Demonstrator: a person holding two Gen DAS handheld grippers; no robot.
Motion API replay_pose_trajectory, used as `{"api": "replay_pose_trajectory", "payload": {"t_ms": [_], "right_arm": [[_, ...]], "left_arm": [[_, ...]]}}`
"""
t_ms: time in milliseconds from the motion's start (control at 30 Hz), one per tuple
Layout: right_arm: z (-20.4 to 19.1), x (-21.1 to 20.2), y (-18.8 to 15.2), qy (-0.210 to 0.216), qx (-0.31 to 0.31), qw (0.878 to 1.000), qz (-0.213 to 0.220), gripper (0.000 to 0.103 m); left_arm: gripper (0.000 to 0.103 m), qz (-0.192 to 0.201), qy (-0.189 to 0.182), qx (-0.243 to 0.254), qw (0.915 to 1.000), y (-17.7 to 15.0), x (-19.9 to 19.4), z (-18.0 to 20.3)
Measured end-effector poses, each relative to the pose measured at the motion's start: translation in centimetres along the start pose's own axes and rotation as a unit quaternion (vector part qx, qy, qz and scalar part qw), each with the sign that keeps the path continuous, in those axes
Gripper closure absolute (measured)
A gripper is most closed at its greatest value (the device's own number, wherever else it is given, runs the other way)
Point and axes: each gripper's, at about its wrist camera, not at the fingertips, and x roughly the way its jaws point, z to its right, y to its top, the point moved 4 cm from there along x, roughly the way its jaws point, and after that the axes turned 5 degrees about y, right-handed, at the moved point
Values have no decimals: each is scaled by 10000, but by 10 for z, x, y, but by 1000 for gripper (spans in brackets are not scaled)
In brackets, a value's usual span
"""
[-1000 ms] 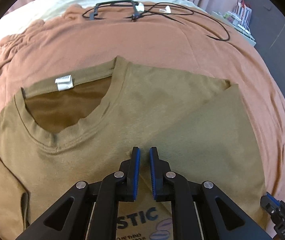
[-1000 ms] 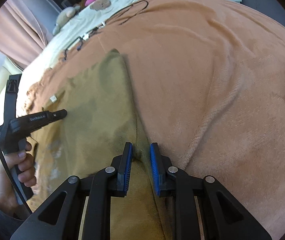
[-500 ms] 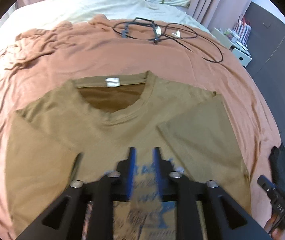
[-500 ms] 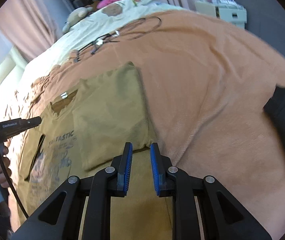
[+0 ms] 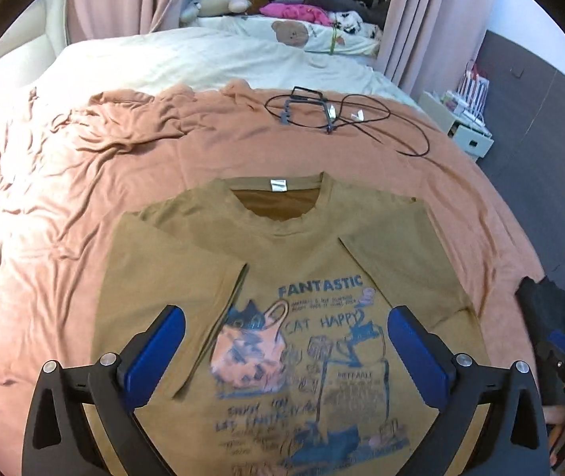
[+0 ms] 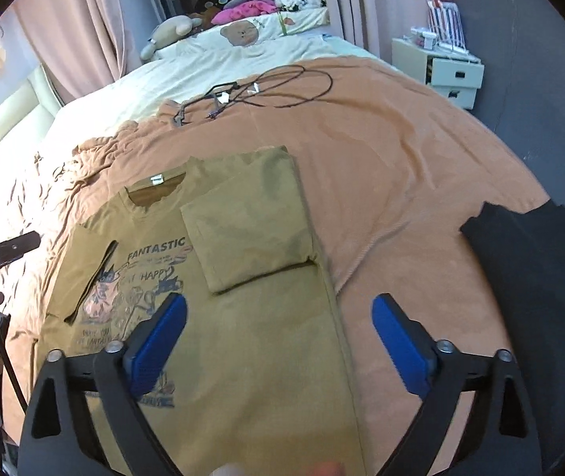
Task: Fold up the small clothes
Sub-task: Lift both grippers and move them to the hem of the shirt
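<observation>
Pulled back and up from the tee since a second ago, both pairs of tongs gone from nearly shut to wide open, gripping nothing

Left tongs [image 5: 282, 337] hovering above the printed chest, right tongs [image 6: 278, 329] above the plain lower right side

Olive t-shirt [image 5: 294, 246] lying flat, print up, on the orange blanket [image 5: 123, 158] of the bed, spread there for a smooth folding surface

Both sleeves turned inward onto the body, narrowing it to a strip; probably ready for the bottom-to-collar fold

Dark garment [image 6: 540, 269] set apart at the right edge, possibly waiting its turn, though hard to make out
</observation>
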Motion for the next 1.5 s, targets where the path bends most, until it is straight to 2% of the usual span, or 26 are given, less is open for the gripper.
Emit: {"api": "replay_pose_trajectory", "payload": {"t_ms": [267, 433, 800, 1000, 1267, 1500], "right_arm": [[-24, -46, -23, -143, -160, 9996, 157, 0], [-30, -66, -44, 13, -175, 9998, 114, 0], [-19, -129, -96, 255, -177, 9991, 302, 0], [-17, -160, -133, 319, -213, 9984, 418, 0], [-11, -187, -174, 465, -320, 9971, 507, 0], [0, -201, -194, 493, -336, 9967, 552, 13]], "left_arm": [[0, 176, -6, -75, 9998, -39, -56, -33], [0, 273, -81, -121, 9995, -72, -89, -51], [0, 607, -376, -195, 9973, -153, -162, -81], [1, 766, -384, -213, 9961, -204, -195, -98], [1, 872, -480, -535, 9936, -269, -227, -131], [6, 923, -514, -871, 9906, -308, -242, -168]]}}
